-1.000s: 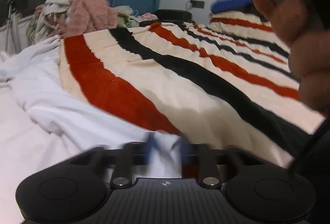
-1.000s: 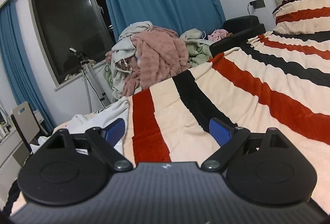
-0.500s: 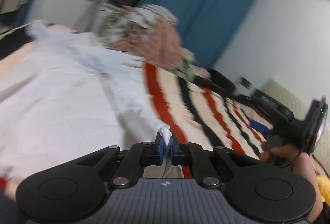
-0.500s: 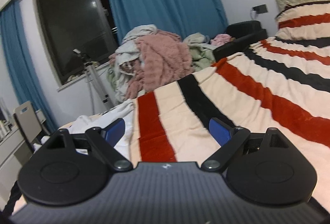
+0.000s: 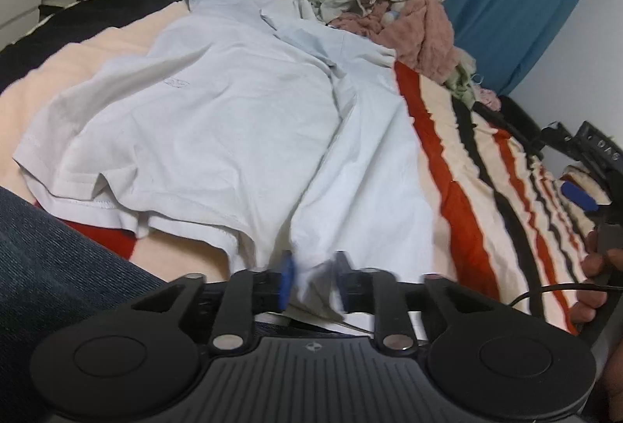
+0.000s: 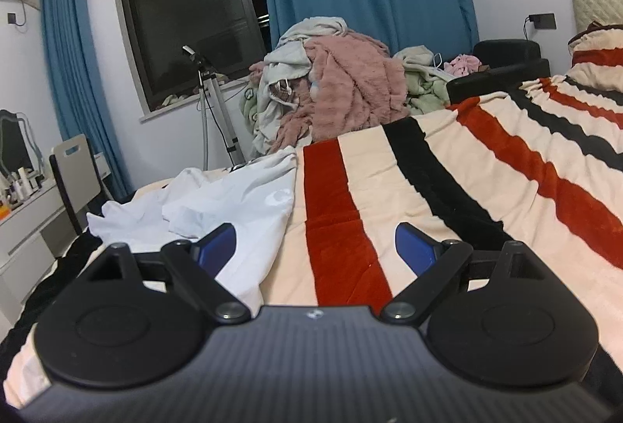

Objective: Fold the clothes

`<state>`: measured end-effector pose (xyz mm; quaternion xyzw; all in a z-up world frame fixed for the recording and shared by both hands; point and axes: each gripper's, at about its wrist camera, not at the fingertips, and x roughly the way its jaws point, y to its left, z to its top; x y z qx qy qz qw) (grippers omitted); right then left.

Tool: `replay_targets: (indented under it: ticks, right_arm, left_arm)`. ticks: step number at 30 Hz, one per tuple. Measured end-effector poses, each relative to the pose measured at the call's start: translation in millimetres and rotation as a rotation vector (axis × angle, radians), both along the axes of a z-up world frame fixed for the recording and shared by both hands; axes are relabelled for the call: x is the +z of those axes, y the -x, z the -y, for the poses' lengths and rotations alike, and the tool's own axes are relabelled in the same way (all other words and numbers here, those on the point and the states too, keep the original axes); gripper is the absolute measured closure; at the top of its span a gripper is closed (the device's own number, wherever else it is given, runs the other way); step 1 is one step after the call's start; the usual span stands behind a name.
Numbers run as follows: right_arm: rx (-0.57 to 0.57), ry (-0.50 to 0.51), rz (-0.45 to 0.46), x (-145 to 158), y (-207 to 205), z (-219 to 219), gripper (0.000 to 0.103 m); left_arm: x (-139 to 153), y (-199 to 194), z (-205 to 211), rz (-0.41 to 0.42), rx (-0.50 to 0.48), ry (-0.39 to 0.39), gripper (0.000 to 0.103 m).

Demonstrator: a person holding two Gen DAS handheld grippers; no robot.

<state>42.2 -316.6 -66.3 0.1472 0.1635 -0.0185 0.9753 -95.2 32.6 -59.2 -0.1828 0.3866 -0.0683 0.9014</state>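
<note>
A white polo shirt (image 5: 218, 103) lies spread on the striped blanket (image 5: 459, 166), its right side folded over the middle. My left gripper (image 5: 311, 284) is at the shirt's near hem; its blue fingers stand a little apart with white cloth between them, blurred. The shirt also shows in the right wrist view (image 6: 233, 201), to the left. My right gripper (image 6: 315, 247) is open and empty above the blanket (image 6: 486, 189), right of the shirt. It shows in the left wrist view (image 5: 584, 197) at the far right, held by a hand.
A pile of pink, grey and green clothes (image 6: 331, 88) sits at the far edge of the bed before blue curtains. A tripod (image 6: 210, 103), a chair (image 6: 74, 181) and a white desk (image 6: 23, 220) stand at the left. My jeans-clad leg (image 5: 46, 267) is near left.
My left gripper swung left across the shirt with the cloth corner, dropped to the near hem, and its fingers have parted from tightly shut. The right gripper stayed open, barely moving.
</note>
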Motion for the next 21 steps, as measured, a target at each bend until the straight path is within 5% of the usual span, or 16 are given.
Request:
replay_targets:
  ticks: [7,14,21]
  right_arm:
    - [0.015,0.007,-0.003,-1,0,-5,0.013]
    - [0.035,0.014,-0.011,-2,0,-12,0.013]
    - [0.059,0.025,-0.026,-5,-4,-18,0.013]
  left_arm:
    - [24,-17,3,0.084,-0.044,-0.142,0.023]
    - [54,-75,25,0.183,-0.145,-0.293,0.017]
    - [31,-145,63,0.210,-0.261,-0.329,0.017]
